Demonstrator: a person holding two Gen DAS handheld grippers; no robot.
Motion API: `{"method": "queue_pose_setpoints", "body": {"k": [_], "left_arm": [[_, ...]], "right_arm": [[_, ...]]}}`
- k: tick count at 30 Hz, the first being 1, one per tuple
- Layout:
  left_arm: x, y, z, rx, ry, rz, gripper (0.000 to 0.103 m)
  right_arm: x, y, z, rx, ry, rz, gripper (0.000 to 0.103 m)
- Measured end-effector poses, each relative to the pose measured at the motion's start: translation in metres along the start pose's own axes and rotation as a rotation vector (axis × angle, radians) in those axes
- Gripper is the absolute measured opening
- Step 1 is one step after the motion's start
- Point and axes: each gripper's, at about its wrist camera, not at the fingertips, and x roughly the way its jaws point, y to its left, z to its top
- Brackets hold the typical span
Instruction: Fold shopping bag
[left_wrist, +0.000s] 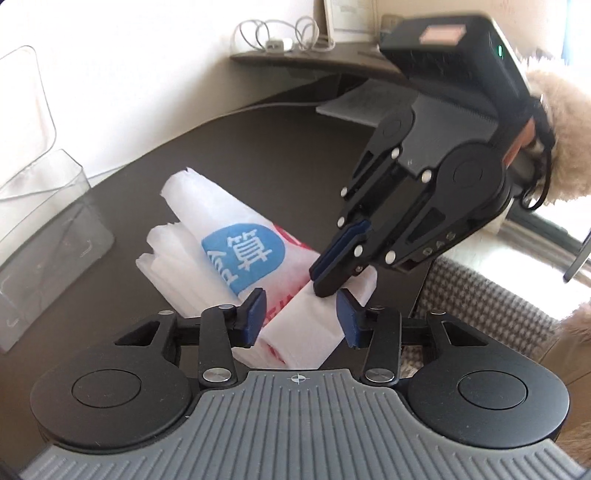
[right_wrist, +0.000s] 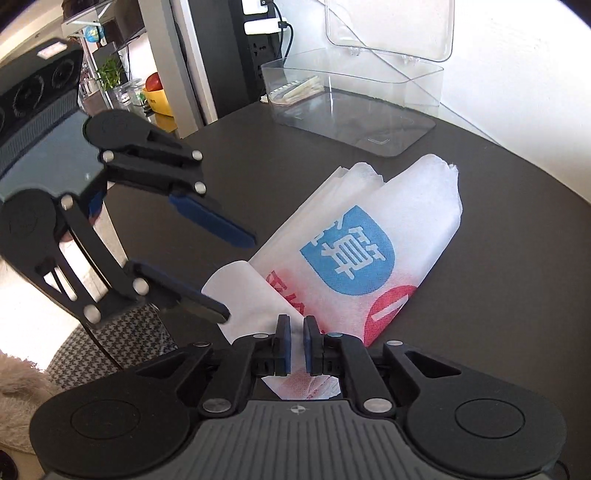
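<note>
A white shopping bag (left_wrist: 236, 254) (right_wrist: 351, 258) with a blue badge and red print lies folded into a long strip on the dark table (left_wrist: 258, 147) (right_wrist: 498, 295). Its near end is turned over into a plain white flap (left_wrist: 306, 332) (right_wrist: 243, 291). My left gripper (left_wrist: 302, 317) (right_wrist: 240, 277) stands open, one pad on each side of that flap, not pressing it. My right gripper (right_wrist: 298, 345) (left_wrist: 325, 284) comes down from the right, shut, its tips set on the flap's far edge. Whether fabric is pinched between its pads I cannot tell.
An open clear plastic box (left_wrist: 48, 221) (right_wrist: 351, 110) stands on the table beyond the bag. A houndstooth seat (left_wrist: 480, 306) (right_wrist: 122, 339) sits just past the table's near edge. A furry sleeve (left_wrist: 561, 129) covers the arm behind the right gripper.
</note>
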Motion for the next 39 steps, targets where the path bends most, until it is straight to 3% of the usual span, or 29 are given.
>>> {"method": "queue_pose_setpoints", "body": {"k": [5, 7, 8, 11, 18, 25, 29, 33, 36, 39], "left_arm": [[0.001, -0.001, 0.0, 0.013, 0.042, -0.019, 0.034], [-0.001, -0.004, -0.001, 0.02, 0.046, -0.019, 0.034], [-0.001, -0.004, -0.002, 0.019, 0.043, -0.02, 0.034], [-0.002, 0.0, -0.004, -0.008, 0.031, -0.035, 0.035], [-0.001, 0.002, -0.006, -0.028, 0.02, -0.053, 0.035], [-0.009, 0.005, -0.017, -0.03, 0.046, -0.127, 0.037], [-0.007, 0.016, -0.022, -0.09, 0.038, -0.164, 0.039], [-0.002, 0.026, -0.021, -0.114, 0.053, -0.214, 0.041], [0.007, 0.041, -0.017, -0.143, 0.087, -0.278, 0.044], [0.012, 0.05, -0.012, -0.153, 0.116, -0.321, 0.046]], "right_arm": [[-0.006, -0.002, -0.001, 0.024, -0.011, 0.035, 0.009], [-0.015, -0.002, -0.002, 0.034, -0.049, 0.03, 0.03], [-0.023, -0.004, -0.005, 0.048, -0.083, 0.013, 0.032], [-0.031, -0.014, -0.015, 0.119, -0.107, 0.0, 0.033], [-0.015, -0.015, -0.033, 0.174, -0.093, 0.061, 0.04], [-0.015, -0.011, -0.029, 0.276, 0.049, 0.162, 0.032], [-0.016, -0.014, -0.025, 0.323, 0.038, 0.152, 0.036], [-0.041, 0.003, -0.027, 0.179, -0.082, 0.055, 0.051], [-0.056, 0.036, -0.037, -0.078, -0.149, -0.024, 0.051], [-0.054, 0.067, -0.052, -0.316, -0.154, -0.059, 0.043]]}}
